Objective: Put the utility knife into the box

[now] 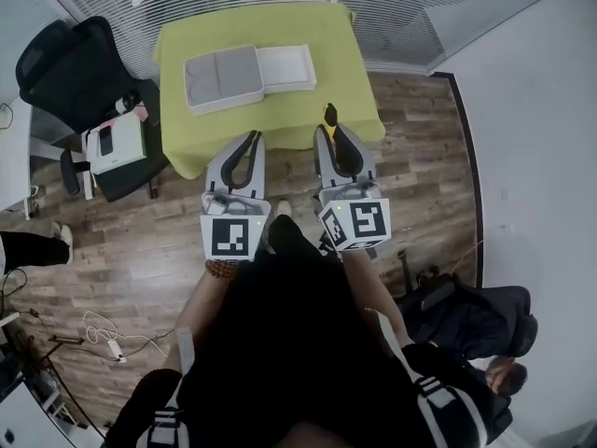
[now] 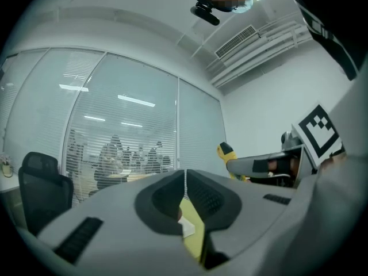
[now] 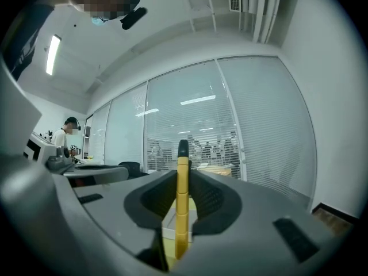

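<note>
A yellow and black utility knife [image 3: 181, 200] stands upright between the jaws of my right gripper [image 1: 328, 131], which is shut on it; its black tip [image 1: 330, 114] pokes out over the near edge of the green table. My left gripper [image 1: 252, 138] is shut with nothing in it, level with the right one and just short of the table. The open box [image 1: 224, 77], grey inside with its white lid [image 1: 286, 67] beside it, lies on the green tablecloth [image 1: 317, 26] beyond both grippers. From the left gripper view the knife [image 2: 225, 152] and the right gripper [image 2: 261, 165] show off to the right.
A black office chair [image 1: 79, 63] stands left of the table with a white device [image 1: 117, 144] next to it. Glass walls with blinds run behind the table. Another person sits low at the right [image 1: 494, 343]. Cables lie on the wood floor at the lower left [image 1: 98, 329].
</note>
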The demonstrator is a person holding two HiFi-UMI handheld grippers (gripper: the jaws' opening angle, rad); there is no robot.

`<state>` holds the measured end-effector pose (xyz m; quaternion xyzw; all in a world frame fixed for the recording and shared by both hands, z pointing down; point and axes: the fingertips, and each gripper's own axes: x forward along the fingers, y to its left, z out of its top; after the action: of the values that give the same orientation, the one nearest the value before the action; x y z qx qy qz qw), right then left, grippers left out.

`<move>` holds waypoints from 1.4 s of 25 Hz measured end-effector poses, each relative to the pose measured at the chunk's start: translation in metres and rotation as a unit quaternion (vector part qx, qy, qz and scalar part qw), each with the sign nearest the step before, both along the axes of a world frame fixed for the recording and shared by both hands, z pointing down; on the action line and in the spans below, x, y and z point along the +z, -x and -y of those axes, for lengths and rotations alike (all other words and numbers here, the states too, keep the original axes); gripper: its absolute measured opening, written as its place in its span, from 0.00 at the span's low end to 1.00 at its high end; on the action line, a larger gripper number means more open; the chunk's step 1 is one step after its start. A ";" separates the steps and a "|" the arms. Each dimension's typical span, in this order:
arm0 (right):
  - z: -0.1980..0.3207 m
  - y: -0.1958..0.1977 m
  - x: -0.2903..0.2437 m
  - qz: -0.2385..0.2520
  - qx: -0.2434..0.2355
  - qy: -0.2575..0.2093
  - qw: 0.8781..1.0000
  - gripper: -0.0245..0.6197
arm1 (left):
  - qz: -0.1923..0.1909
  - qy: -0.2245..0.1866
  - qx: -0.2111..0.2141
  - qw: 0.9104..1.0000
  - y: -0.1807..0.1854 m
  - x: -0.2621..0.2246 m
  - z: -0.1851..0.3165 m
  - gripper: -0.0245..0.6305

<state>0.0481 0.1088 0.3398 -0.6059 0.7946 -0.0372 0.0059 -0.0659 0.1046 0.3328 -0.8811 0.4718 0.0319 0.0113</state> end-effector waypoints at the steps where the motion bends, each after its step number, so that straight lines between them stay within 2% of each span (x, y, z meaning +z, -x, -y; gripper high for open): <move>1: 0.008 -0.006 0.001 0.002 -0.003 0.001 1.000 0.15 | 0.002 0.000 -0.002 1.000 -0.006 0.000 0.008 0.07; 9: 0.057 -0.045 0.012 0.016 -0.030 0.011 0.999 0.15 | 0.020 0.004 -0.019 1.000 -0.045 0.006 0.049 0.07; 16: 0.090 -0.052 0.022 0.005 -0.051 0.025 0.998 0.15 | 0.014 0.025 -0.032 0.999 -0.052 0.019 0.074 0.07; 22: 0.128 -0.041 0.032 -0.020 -0.053 0.030 0.998 0.15 | 0.009 0.038 -0.014 0.999 -0.044 0.032 0.116 0.07; 28: 0.171 -0.026 0.027 -0.051 -0.036 0.025 0.998 0.15 | -0.005 0.025 0.010 1.000 -0.030 0.025 0.170 0.07; 35: 0.223 0.003 0.027 -0.114 -0.031 0.019 0.993 0.15 | -0.019 0.034 0.068 0.997 -0.014 0.026 0.224 0.07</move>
<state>0.0450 -0.1147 0.3671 -0.5816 0.8074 0.0168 -0.0977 -0.0516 -0.1189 0.3584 -0.9102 0.4118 0.0329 -0.0297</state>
